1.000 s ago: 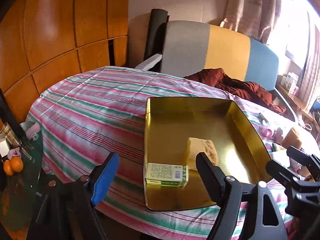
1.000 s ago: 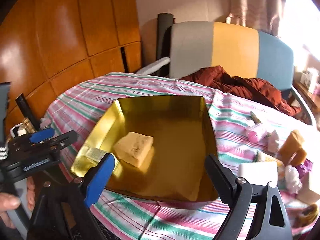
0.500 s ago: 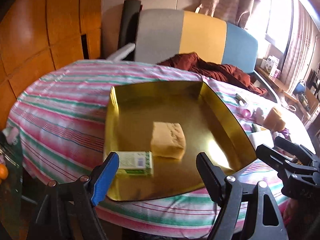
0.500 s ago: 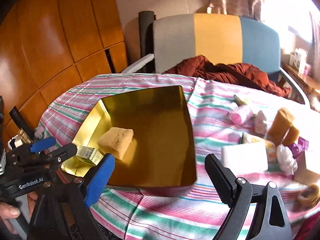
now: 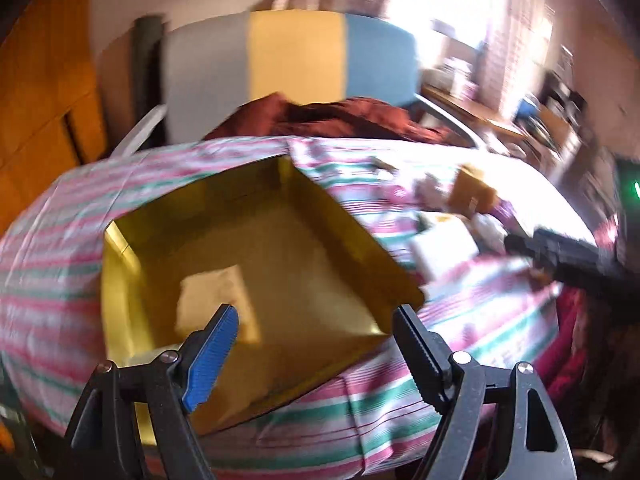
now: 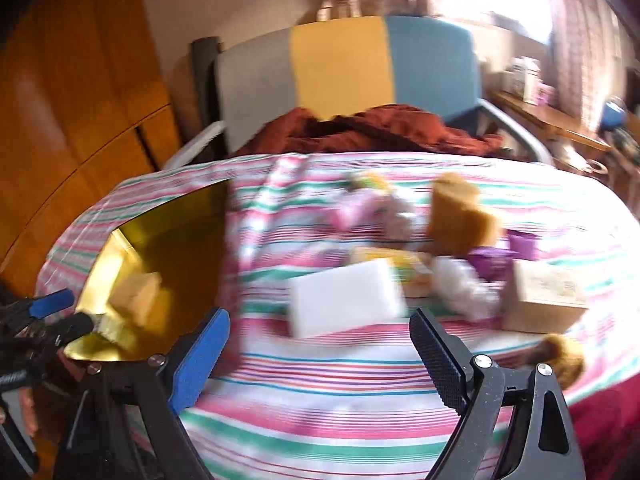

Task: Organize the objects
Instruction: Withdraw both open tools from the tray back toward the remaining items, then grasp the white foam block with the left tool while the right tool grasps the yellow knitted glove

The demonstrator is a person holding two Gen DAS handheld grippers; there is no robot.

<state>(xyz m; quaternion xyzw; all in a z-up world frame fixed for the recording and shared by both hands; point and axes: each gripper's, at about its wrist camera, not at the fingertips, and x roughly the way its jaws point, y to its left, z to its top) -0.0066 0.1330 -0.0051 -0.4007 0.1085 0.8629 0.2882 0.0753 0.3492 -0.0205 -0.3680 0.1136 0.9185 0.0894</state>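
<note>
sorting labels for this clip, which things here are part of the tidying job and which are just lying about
Part of the job:
gold tray
yellow sponge in the tray
white foam block
brown sponge
beige box

Lying about:
striped chair
maroon cloth
wooden wall panels

I worked in what looked like a lived-in home: a striped tablecloth (image 6: 320,380) covered the round table, a grey, yellow and blue chair (image 6: 340,68) stood behind, with curtains (image 5: 516,32) and wooden wall panels (image 6: 80,100).
</note>
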